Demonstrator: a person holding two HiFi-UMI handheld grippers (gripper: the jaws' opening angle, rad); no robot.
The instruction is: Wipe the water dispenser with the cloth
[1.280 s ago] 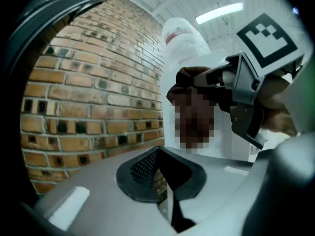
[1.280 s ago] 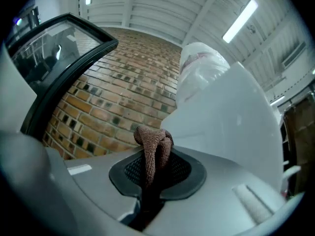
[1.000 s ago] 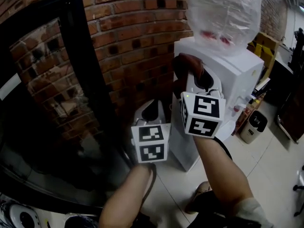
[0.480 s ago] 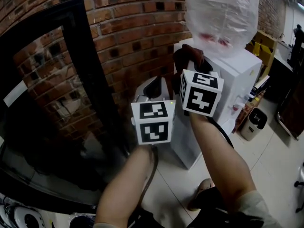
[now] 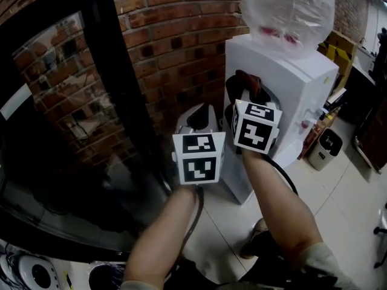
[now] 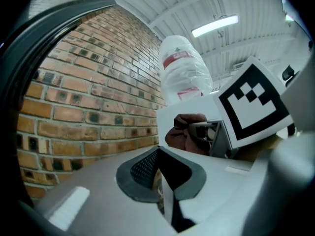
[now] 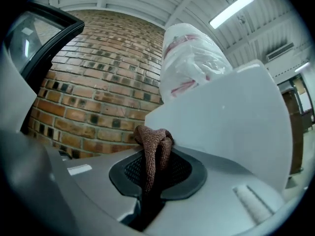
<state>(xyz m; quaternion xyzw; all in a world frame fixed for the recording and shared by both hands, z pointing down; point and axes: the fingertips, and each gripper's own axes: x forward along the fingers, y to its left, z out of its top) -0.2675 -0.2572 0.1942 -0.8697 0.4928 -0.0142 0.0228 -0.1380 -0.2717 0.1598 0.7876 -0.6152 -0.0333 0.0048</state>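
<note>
The white water dispenser (image 5: 284, 83) stands against the brick wall with a plastic-wrapped bottle (image 5: 290, 11) on top. My right gripper (image 5: 248, 94) is shut on a brown cloth (image 5: 247, 82), which lies against the dispenser's left side just below its top edge. In the right gripper view the cloth (image 7: 153, 149) bunches up out of the jaws of the right gripper (image 7: 156, 170), next to the white panel (image 7: 231, 122). My left gripper (image 5: 202, 112) hovers to the left, apart from the dispenser. In its own view the left gripper (image 6: 158, 157) is shut and empty, with the cloth (image 6: 183, 135) beyond it.
A brick wall (image 5: 175, 35) runs behind the dispenser, with a black-framed glass panel (image 5: 60, 113) to the left. A small bin (image 5: 326, 147) stands on the tiled floor (image 5: 344, 216) to the right. Yellow boxes (image 5: 341, 50) sit further back.
The right gripper has slid the cloth down from the dispenser's top edge onto its side. The left gripper has lifted slightly and stays beside it.
</note>
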